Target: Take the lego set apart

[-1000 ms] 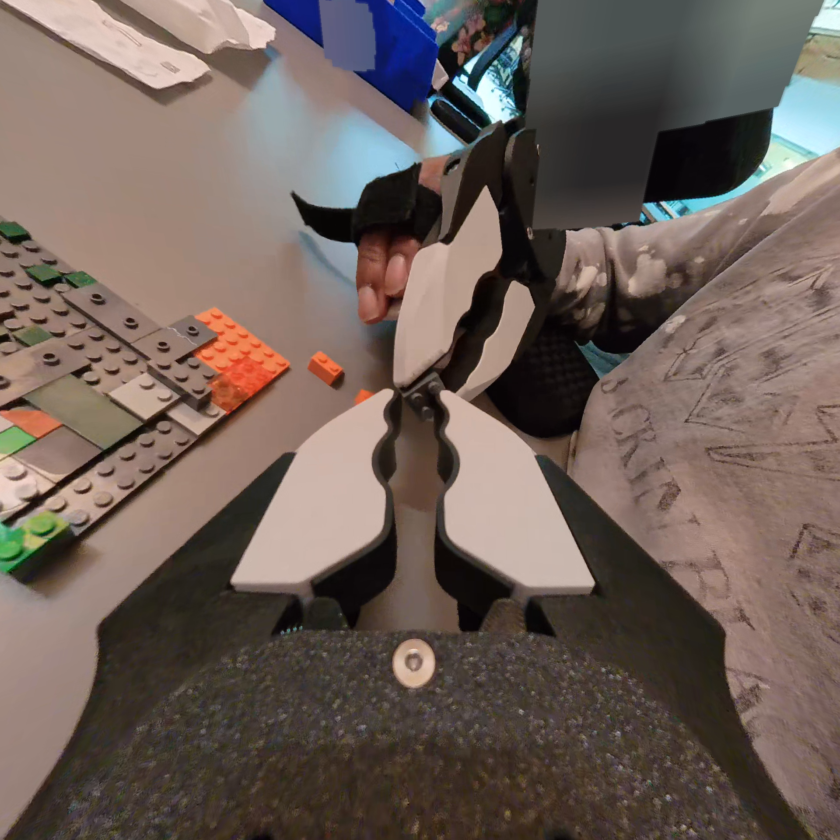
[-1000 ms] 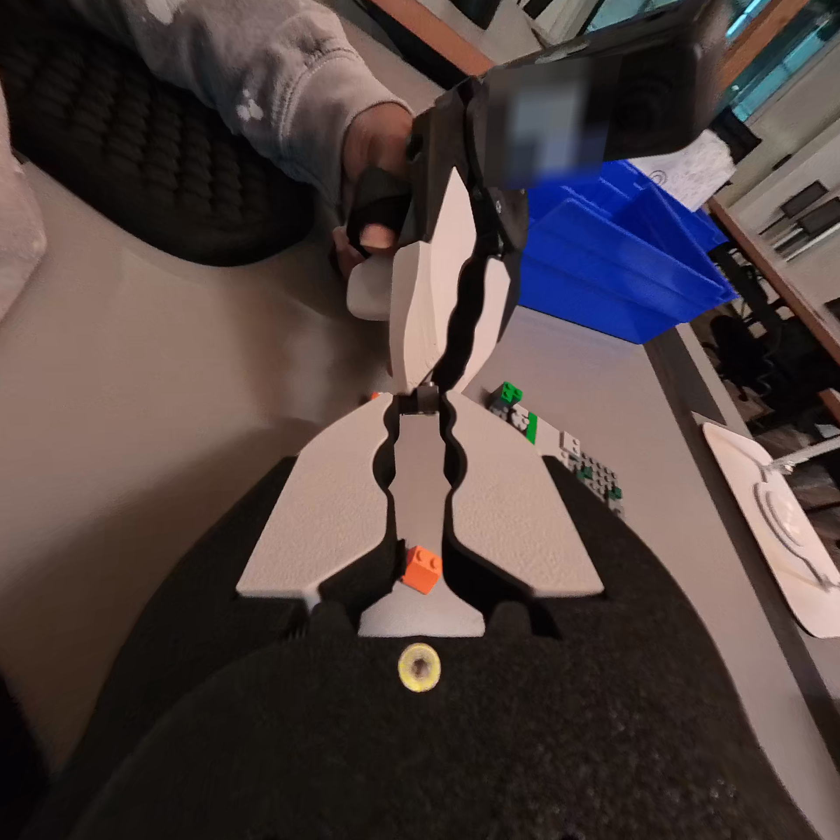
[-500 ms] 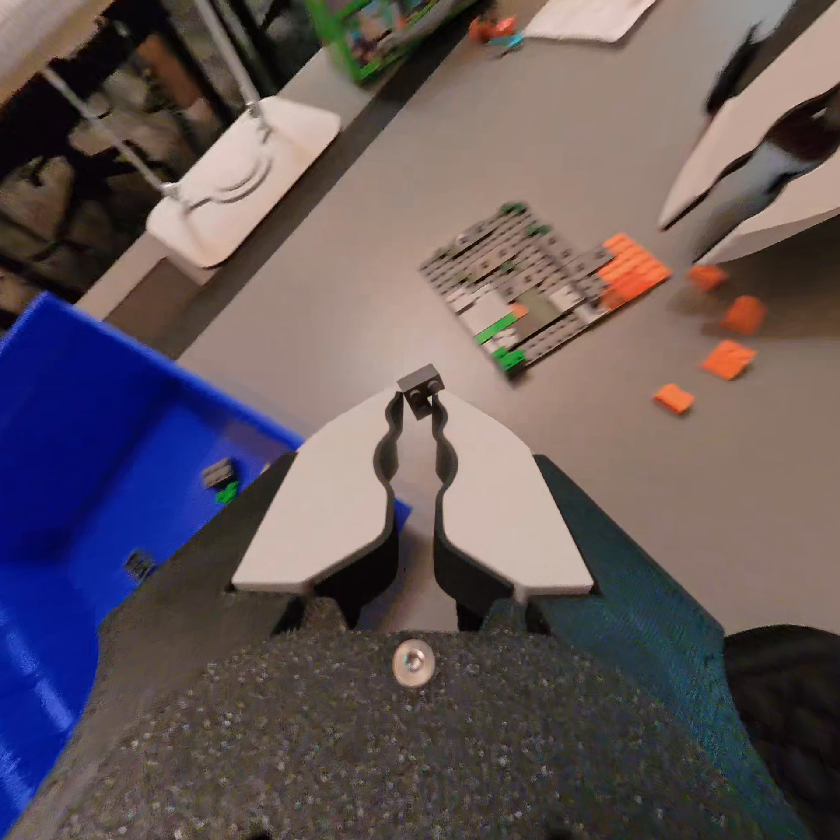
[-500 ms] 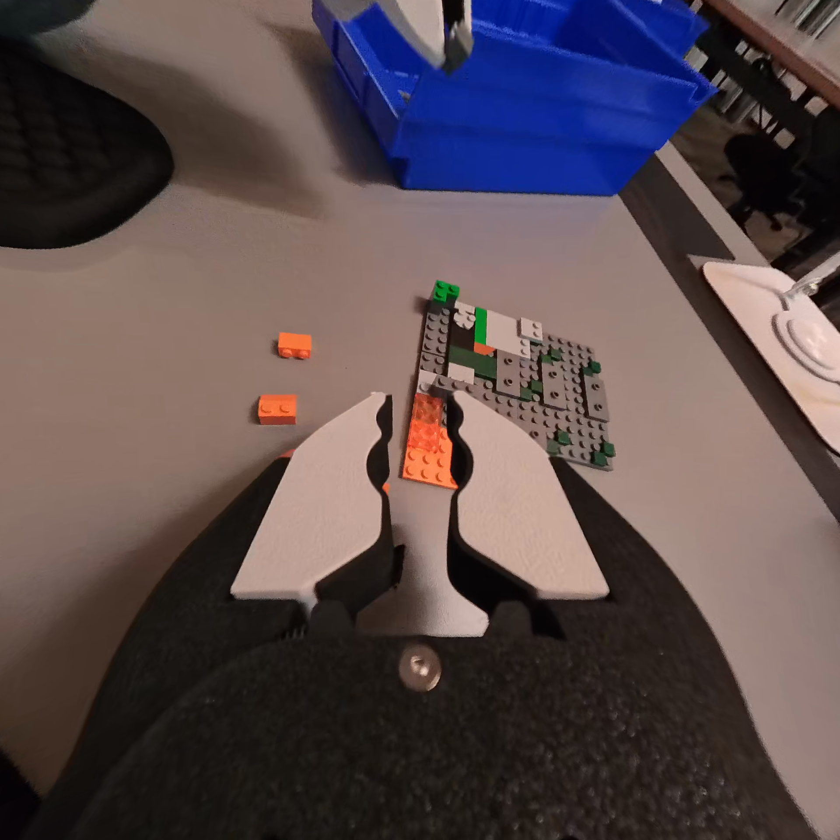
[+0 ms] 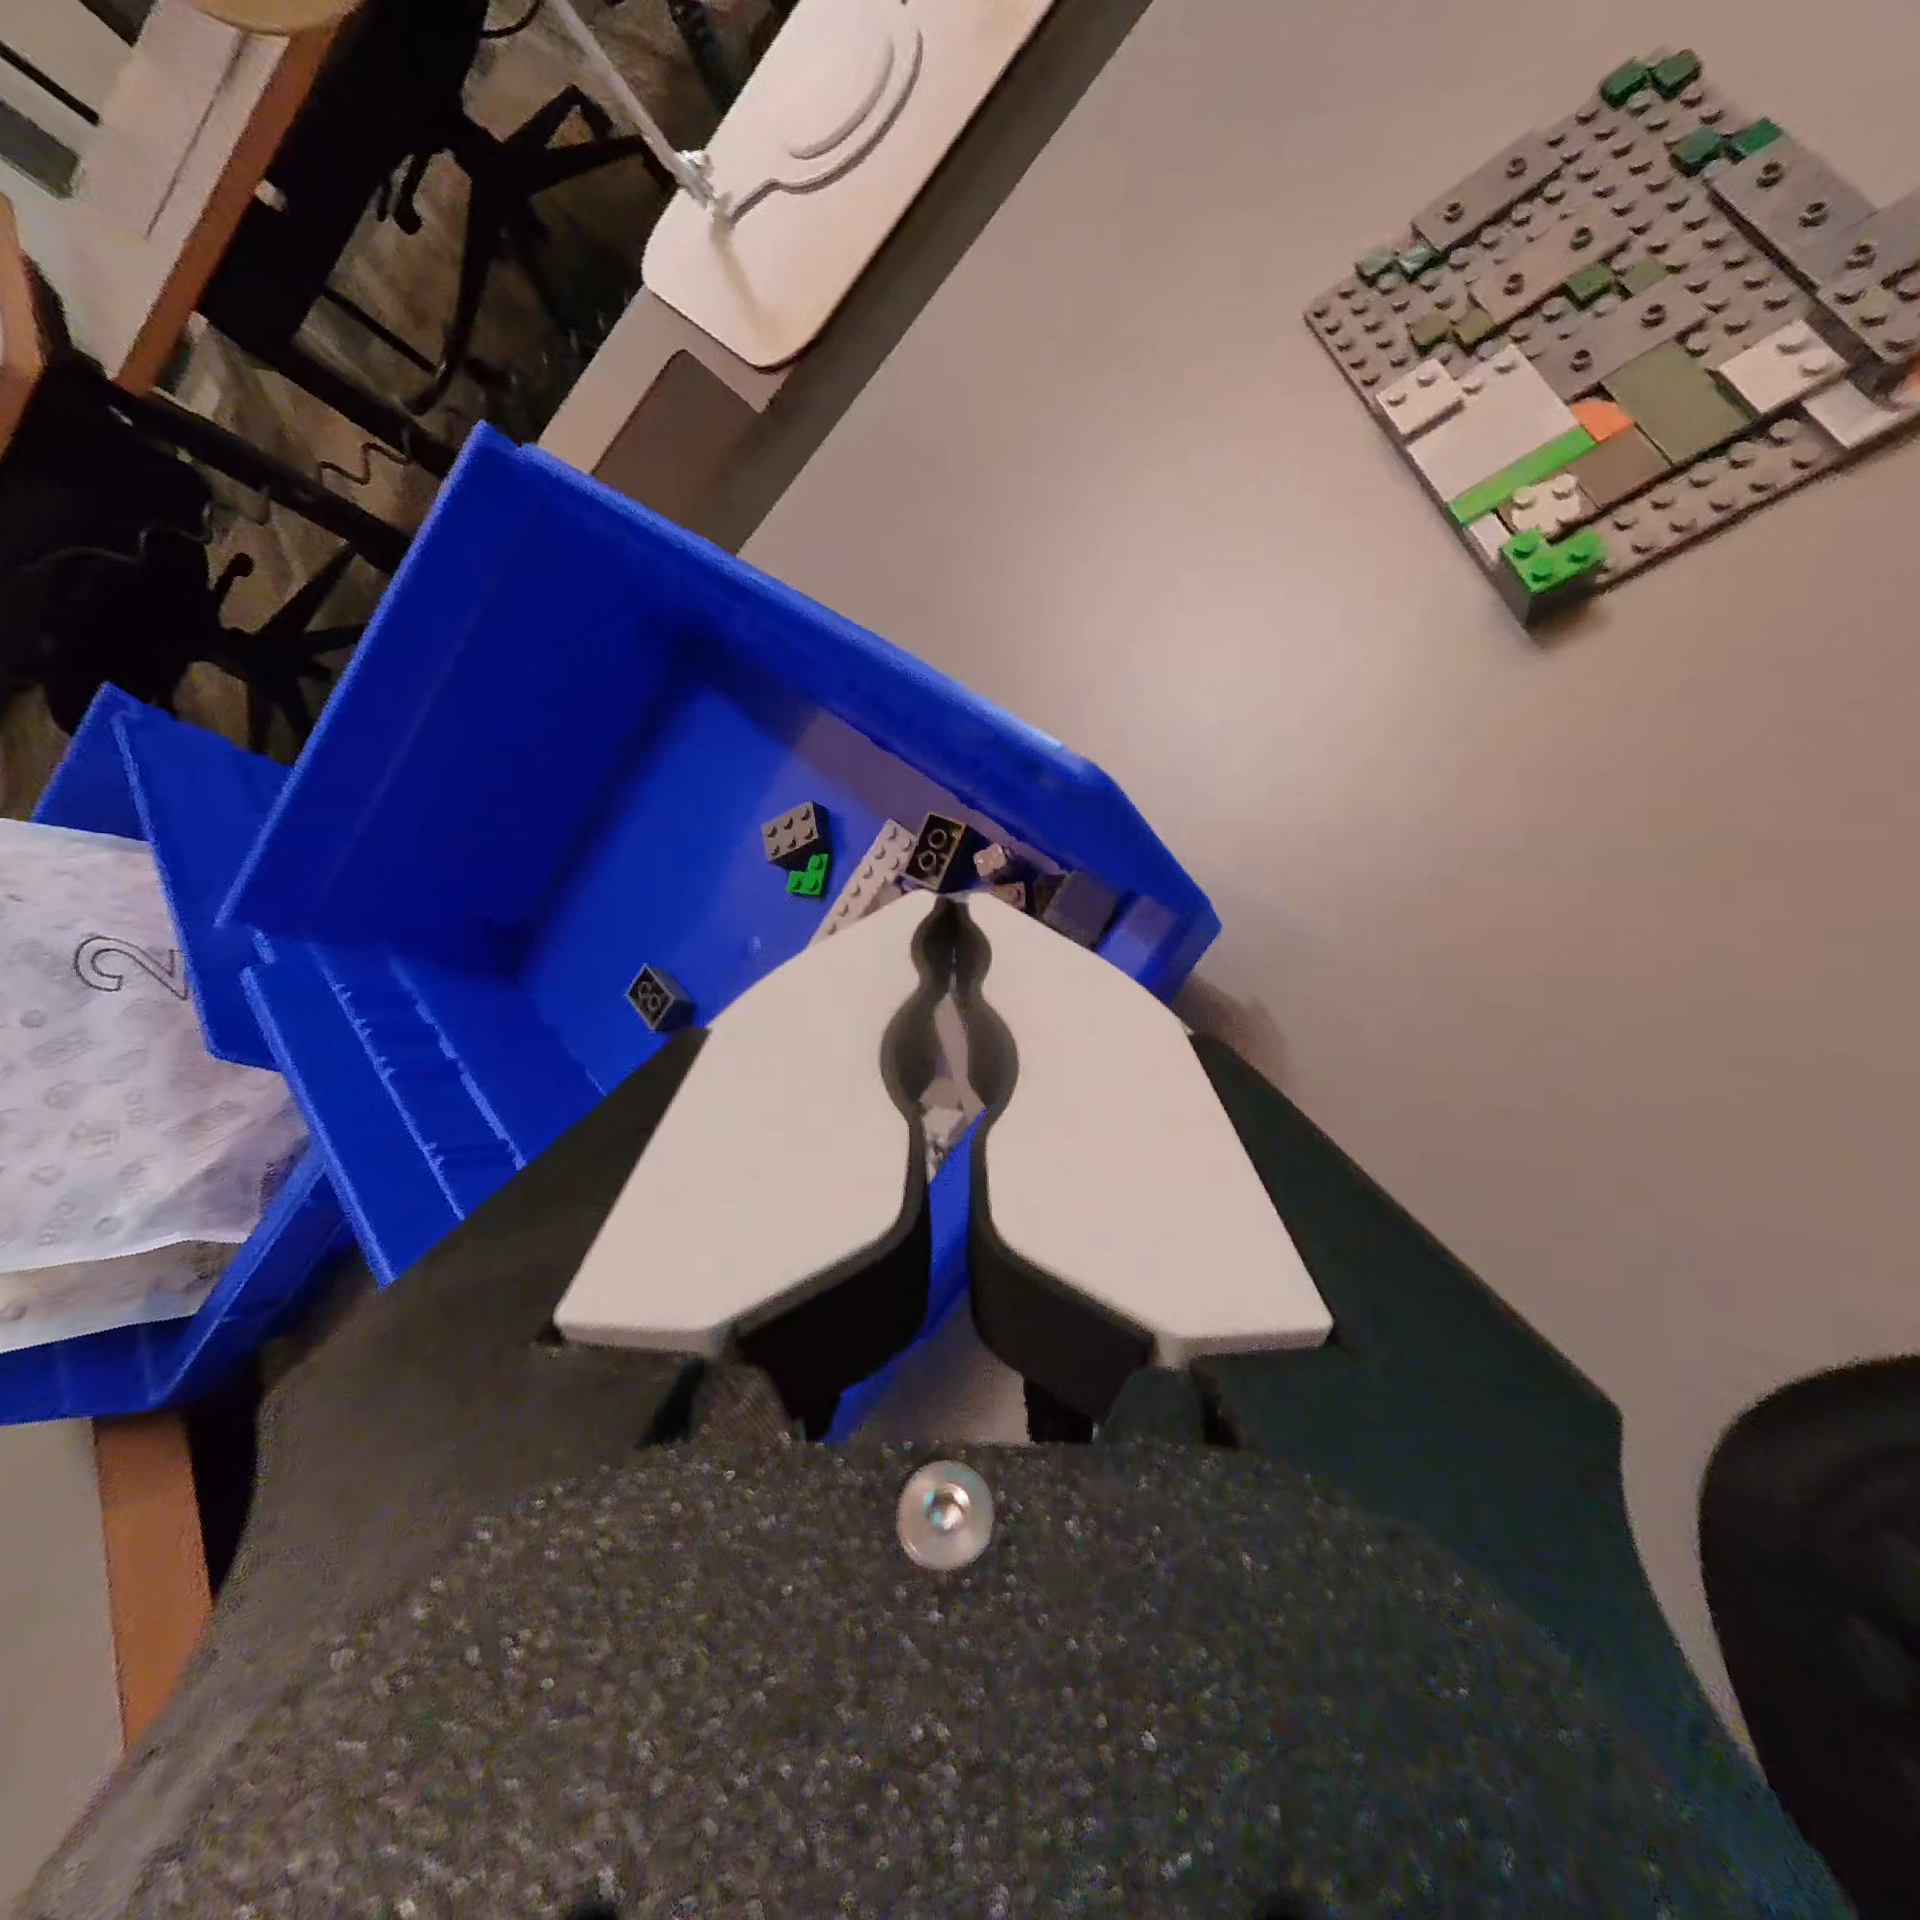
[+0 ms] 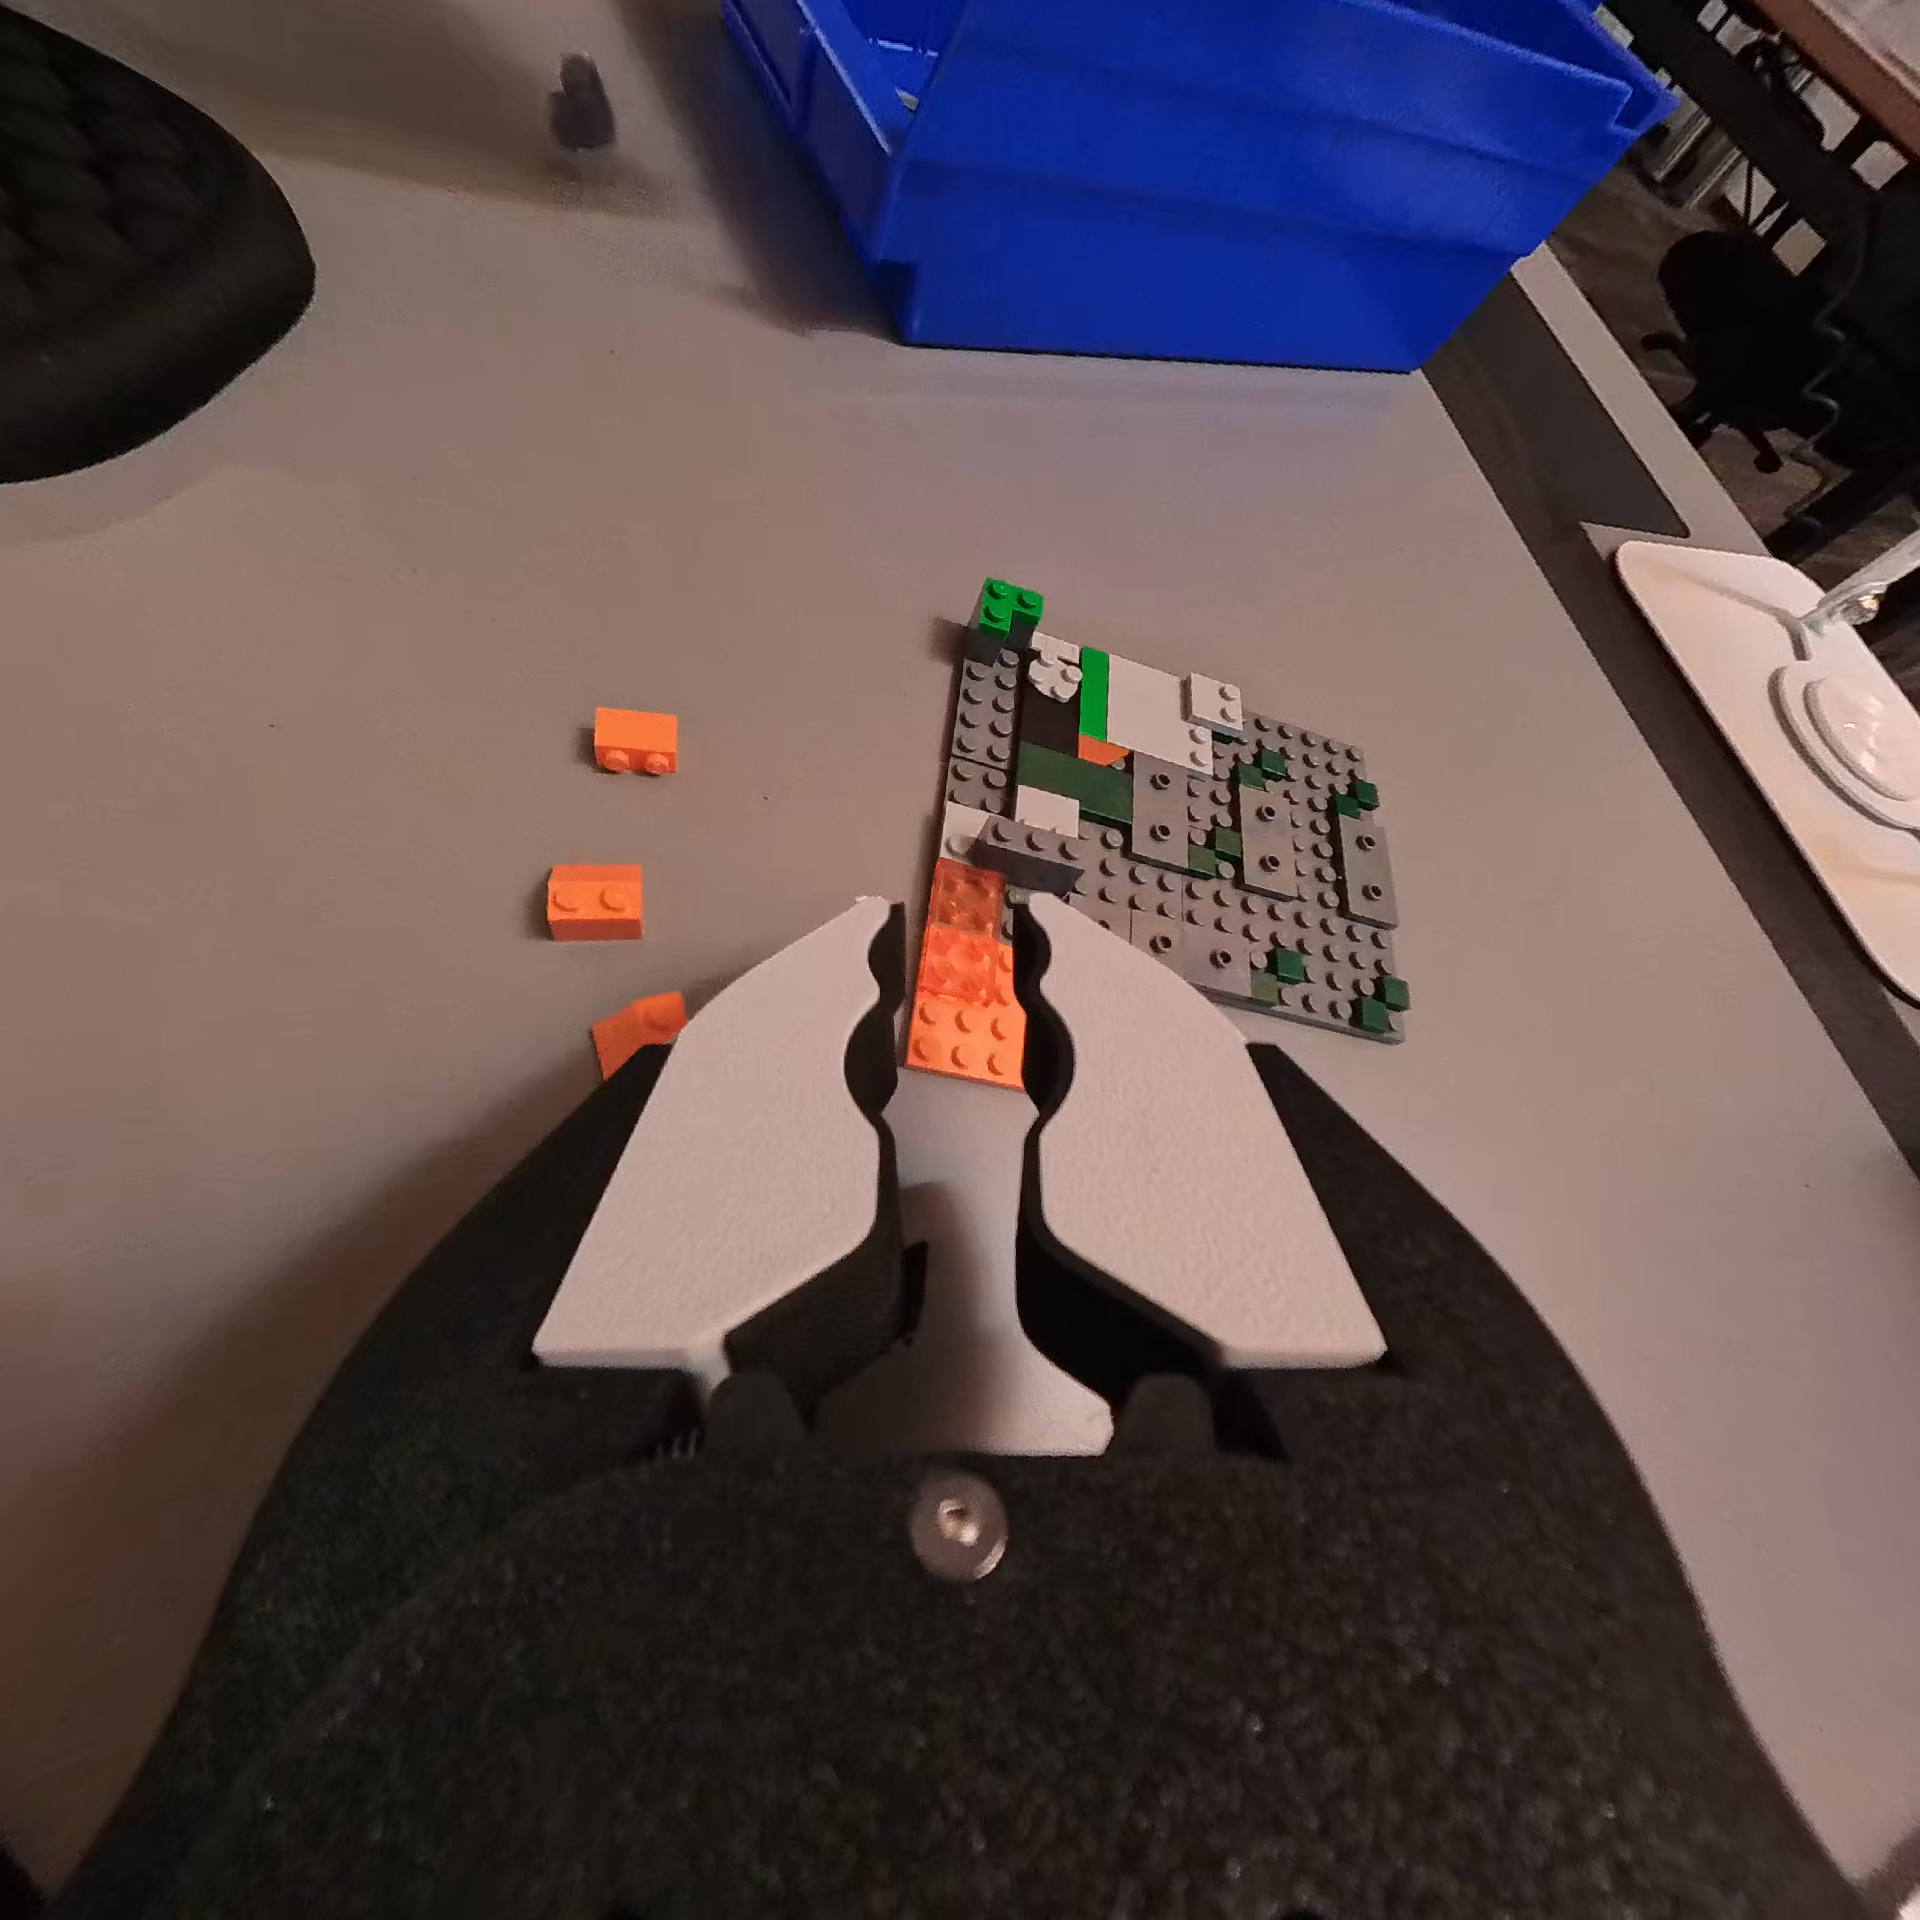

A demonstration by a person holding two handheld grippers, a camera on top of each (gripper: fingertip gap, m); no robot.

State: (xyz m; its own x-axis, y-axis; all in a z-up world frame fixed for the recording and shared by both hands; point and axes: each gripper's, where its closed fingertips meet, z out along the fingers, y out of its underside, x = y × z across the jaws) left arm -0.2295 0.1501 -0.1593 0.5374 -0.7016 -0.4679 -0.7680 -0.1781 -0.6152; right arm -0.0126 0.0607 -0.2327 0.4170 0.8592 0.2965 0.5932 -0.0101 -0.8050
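The lego set (image 6: 1195,862) is a flat grey baseplate with grey, green and white plates and an orange plate (image 6: 966,997) at its near corner. It also shows in the left wrist view (image 5: 1662,343) at the top right. My right gripper (image 6: 956,914) is open and empty, with its tips on either side of the orange plate, just above it. My left gripper (image 5: 945,912) hangs over the near corner of the blue bin (image 5: 935,686). Its jaws are almost together and nothing shows between the tips. A black brick (image 5: 938,847) lies just beyond them in the bin.
Three loose orange bricks (image 6: 636,740) (image 6: 595,902) (image 6: 636,1029) lie left of the set. The bin holds several loose pieces (image 5: 798,831). A small blurred dark thing (image 6: 582,99) is left of the stacked blue bins (image 6: 1143,208). A white lamp base (image 6: 1787,727) sits at the right table edge. The grippers' ends are close to 25 centimetres from one another. The black brick (image 5: 938,847) is about 12 centimetres from my left fingertips.
My left gripper swung away from the right gripper to over the blue bin, and the small dark grey brick it held is gone from its tips. My right gripper came down over the set's orange plate.
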